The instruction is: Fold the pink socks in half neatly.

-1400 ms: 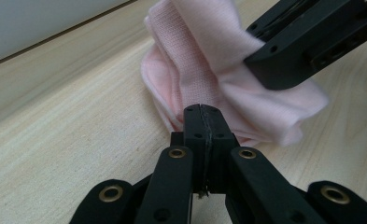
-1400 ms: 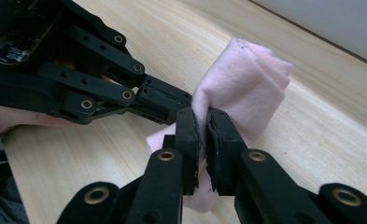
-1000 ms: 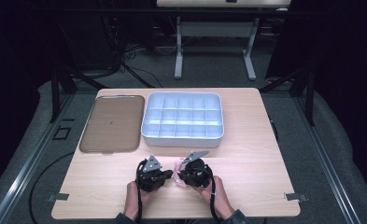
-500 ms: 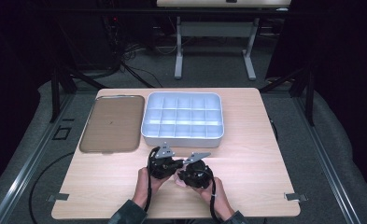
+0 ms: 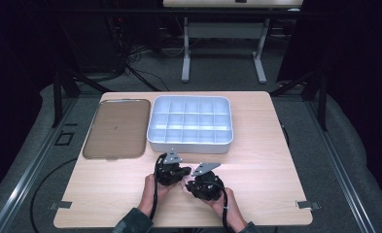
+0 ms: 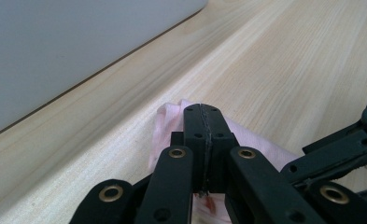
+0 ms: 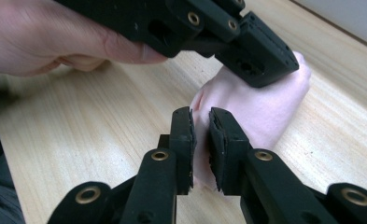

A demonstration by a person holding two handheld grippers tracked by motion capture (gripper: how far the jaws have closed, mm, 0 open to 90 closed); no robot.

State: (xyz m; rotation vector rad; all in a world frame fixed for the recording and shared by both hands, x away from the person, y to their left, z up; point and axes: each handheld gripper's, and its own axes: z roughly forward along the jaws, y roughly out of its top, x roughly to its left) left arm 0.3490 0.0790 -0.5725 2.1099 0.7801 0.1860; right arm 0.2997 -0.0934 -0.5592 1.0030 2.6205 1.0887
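High view: both hand-held grippers meeting low centre of frame over pink cloth on counter, just below divided tray; flat lid lying left of it.

Left gripper view: left hand-held gripper clamping cloth, jaws fully together, tray wall upper left.

Right gripper view: right hand-held gripper pinching cloth, narrow gap remaining between jaws.

Judging: folding or bunching cloth; next move needing firm hold from both sides.

Both grippers are matte black, built from flat linked bars pinned with brass-ringed rivets and small dark screws. The left gripper and right gripper each carry a grey three-cornered plate on top and trail a black cable. Their fingers have ridged inner pads. Dark sleeves cover the forearms.
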